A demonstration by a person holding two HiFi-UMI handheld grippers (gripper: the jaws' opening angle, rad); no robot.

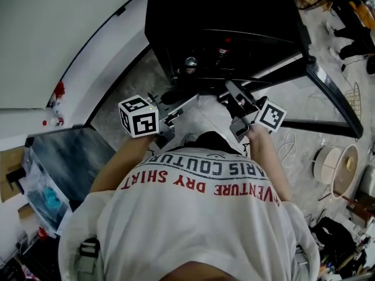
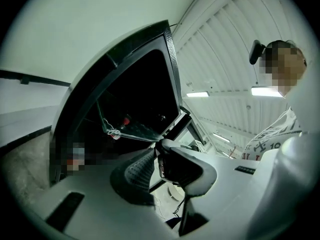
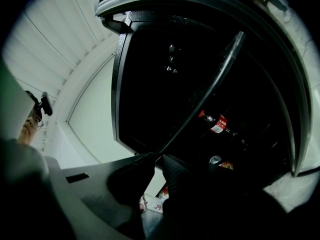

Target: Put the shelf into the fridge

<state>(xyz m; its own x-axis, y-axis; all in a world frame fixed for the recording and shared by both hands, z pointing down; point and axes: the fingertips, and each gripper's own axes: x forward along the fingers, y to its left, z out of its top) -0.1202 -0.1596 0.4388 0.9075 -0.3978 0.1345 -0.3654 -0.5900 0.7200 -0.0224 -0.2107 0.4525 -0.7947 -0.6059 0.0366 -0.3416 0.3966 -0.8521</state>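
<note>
Shelf (image 2: 134,130) is looking like a thin clear glass pane with a small clip at its far corner. It is likely handling stiff, fairly heavy, slick and breakable, so it is best taken on the near edge towards both ends, never mid-pane. Left claw (image 2: 156,151) is pinching that near edge and right claw (image 3: 157,158) is clamping it too. Shelf is hanging in the air at the mouth of the open black fridge (image 3: 150,84), with the far end seemingly reaching inside already.
</note>
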